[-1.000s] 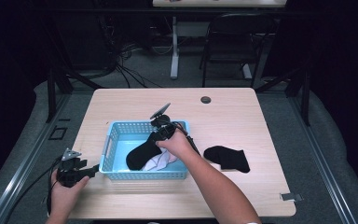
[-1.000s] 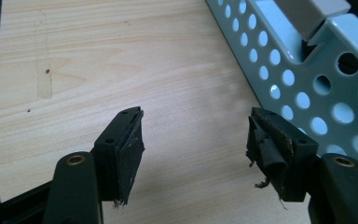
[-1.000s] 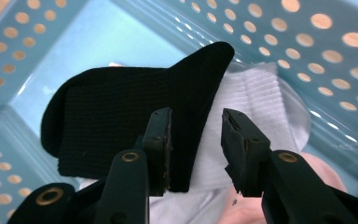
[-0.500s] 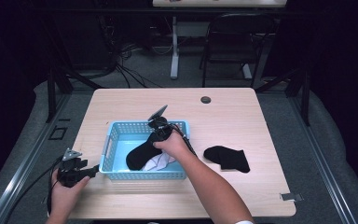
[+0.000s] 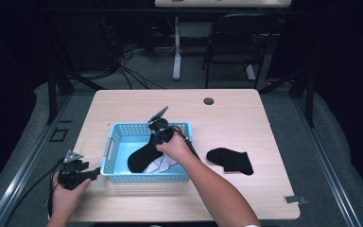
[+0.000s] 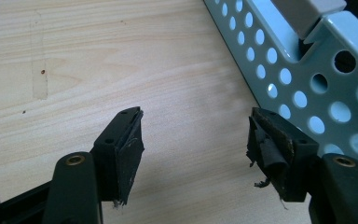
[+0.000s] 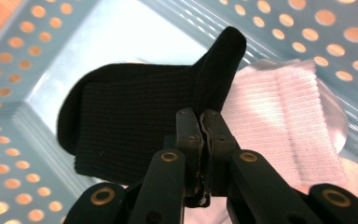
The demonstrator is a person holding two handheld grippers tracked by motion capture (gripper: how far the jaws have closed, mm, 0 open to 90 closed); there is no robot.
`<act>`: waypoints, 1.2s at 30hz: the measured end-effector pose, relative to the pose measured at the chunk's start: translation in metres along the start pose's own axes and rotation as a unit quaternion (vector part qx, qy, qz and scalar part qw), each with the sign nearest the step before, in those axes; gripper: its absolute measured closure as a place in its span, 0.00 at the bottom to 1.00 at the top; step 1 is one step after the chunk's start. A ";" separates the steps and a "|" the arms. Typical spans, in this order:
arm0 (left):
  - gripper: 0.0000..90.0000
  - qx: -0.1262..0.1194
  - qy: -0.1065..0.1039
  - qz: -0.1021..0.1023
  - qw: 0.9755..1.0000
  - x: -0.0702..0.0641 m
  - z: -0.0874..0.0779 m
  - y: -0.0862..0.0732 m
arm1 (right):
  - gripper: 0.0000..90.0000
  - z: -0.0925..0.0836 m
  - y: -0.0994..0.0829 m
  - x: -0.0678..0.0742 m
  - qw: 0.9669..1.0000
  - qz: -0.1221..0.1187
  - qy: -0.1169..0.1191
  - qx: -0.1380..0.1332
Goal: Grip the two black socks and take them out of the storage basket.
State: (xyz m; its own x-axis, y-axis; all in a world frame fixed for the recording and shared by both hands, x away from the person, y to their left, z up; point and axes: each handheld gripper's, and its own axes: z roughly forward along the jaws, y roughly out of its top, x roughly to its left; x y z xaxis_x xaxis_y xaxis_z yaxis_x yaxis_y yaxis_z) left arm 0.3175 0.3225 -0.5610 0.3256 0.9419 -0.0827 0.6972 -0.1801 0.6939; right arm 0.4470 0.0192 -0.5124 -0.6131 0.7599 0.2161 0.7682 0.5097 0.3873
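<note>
A light blue perforated basket [image 5: 115,143] stands on the wooden table [image 5: 246,113]. Inside it lie a black sock [image 5: 139,159] and a white sock [image 5: 163,165]. My right gripper [image 5: 155,145] reaches down into the basket. Its jaws have just been closing. In the right gripper view they [image 7: 200,117] are pinched together on a raised fold of the black sock [image 7: 121,112], with the white sock [image 7: 279,116] beside it. Another black sock [image 5: 230,160] lies on the table right of the basket. My left gripper [image 5: 93,174] is open and holds nothing, just off the basket's left wall [image 6: 307,88], low over the bare table [image 6: 196,140].
A small dark round grommet [image 5: 209,101] sits near the table's far edge. A chair [image 5: 236,42] and cables are on the floor behind the table. Bare wood lies in front of and behind the basket.
The right hand has settled slightly lower into the basket over the black sock. The left hand and both socks on view stay where they were.
</note>
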 end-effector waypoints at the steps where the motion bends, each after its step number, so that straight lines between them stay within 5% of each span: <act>1: 0.39 0.000 0.000 0.000 1.000 0.000 0.000 0.000 | 0.97 -0.002 0.000 0.001 1.000 -0.002 0.002 -0.005; 17: 0.39 0.000 0.000 0.000 1.000 0.000 0.000 0.000 | 0.97 -0.052 0.003 0.026 0.998 -0.032 0.037 -0.049; 36: 0.38 0.000 -0.001 0.000 1.000 0.000 0.000 0.000 | 0.97 -0.102 0.009 0.044 0.994 -0.061 0.043 -0.076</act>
State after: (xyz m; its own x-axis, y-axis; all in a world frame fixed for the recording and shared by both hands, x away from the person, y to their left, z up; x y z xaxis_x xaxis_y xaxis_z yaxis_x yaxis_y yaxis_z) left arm 0.3176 0.3229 -0.5613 0.3264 0.9414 -0.0844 0.6977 -0.1797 0.6935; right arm 0.4086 0.0157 -0.4077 -0.7191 0.6550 0.2321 0.6541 0.5252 0.5444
